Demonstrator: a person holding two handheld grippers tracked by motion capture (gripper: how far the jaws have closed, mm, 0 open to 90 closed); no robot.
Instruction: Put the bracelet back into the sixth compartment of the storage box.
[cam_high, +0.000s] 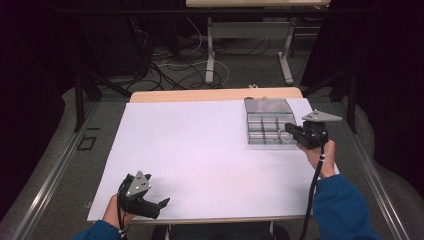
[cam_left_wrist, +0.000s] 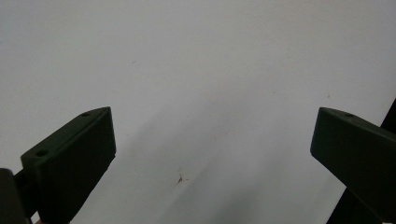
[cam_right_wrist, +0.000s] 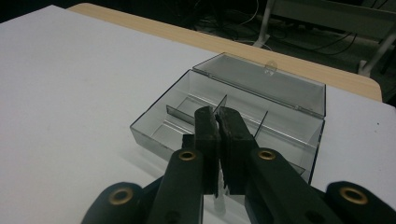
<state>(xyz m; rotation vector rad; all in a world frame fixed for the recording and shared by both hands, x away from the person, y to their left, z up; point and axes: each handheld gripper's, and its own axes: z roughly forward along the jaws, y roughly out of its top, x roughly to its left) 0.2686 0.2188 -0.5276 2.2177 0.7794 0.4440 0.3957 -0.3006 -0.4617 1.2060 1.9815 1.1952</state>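
Over the organizer box (cam_right_wrist: 243, 109), right hand-held gripper (cam_right_wrist: 219, 122) closed

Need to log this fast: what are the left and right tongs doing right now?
Left tongs: open, holding nothing.
Right tongs: closed over the clear box; whether they grip anything cannot be told.

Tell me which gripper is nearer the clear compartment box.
Right. The right gripper sits at the clear compartment box, jaws shut over its near right edge. The left gripper hangs open at the table's near left edge, far away.
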